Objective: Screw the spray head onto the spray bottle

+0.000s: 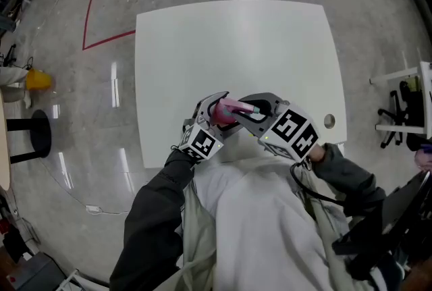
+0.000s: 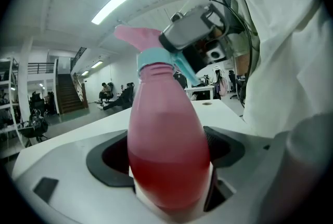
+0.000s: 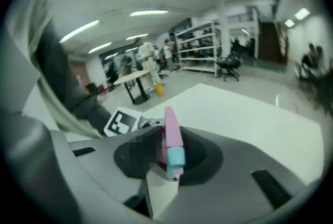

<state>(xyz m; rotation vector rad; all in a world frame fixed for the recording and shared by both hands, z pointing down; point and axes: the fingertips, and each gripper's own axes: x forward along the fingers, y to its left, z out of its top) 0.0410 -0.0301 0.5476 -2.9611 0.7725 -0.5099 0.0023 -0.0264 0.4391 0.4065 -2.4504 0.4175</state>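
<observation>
Over at the far left, a yellow object [image 1: 38, 80] is seen on the grey floor [image 1: 81, 121], with a black stool [image 1: 39, 136] near it and red tape lines [image 1: 94, 7] laid across the floor. The white table [image 1: 236, 46] is shown bare over most of its top.

Now to the action at the table's near edge, where 2 grippers are brought together. The left gripper [image 1: 214, 109], with its marker cube [image 1: 202, 143] turned to the camera, is clenched on the spray bottle [image 2: 169, 150]. The pink body is wedged between both pads in the left gripper view, and red liquid is seen in its lower part. The bottle is held just above the table's edge, its neck pointed towards the other gripper.

The spray head [image 3: 171, 145], pink with a teal collar, is seated on that neck; how far it is threaded cannot be told. The right gripper [image 1: 251, 114] is closed on the spray head, which is pinched between its jaws in the right gripper view.

Further right, 1 small round hole [image 1: 329, 121] is seen in the tabletop.
</observation>
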